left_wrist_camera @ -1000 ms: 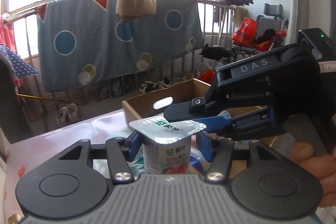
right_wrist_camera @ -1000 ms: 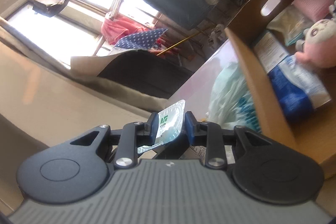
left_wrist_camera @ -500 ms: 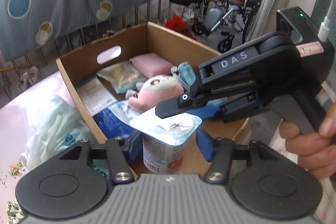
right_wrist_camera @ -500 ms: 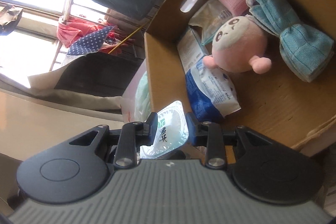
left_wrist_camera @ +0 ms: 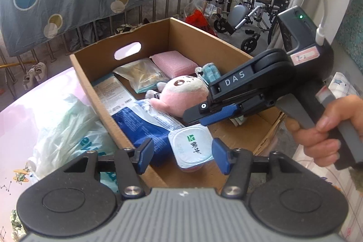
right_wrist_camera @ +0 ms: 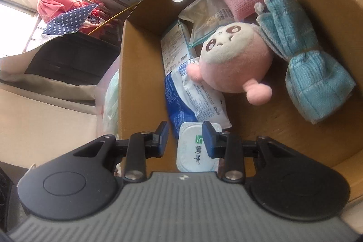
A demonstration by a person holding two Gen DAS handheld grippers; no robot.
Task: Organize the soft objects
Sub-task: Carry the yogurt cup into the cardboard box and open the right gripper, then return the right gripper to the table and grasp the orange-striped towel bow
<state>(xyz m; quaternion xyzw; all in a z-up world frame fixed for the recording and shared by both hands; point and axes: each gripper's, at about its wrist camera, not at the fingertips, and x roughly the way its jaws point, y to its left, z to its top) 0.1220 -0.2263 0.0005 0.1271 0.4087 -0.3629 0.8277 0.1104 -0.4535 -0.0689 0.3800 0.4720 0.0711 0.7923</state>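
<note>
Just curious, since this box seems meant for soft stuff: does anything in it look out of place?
Yes. A sealed yogurt cup sits in the near corner of the cardboard box, beside a blue packet. It looks like a firm food container among soft things like the plush toy.

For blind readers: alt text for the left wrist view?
A sealed yogurt cup lies in a cardboard box between the open fingers of the left gripper. Above it, the right gripper has just been opening, nothing in its jaws.
</note>
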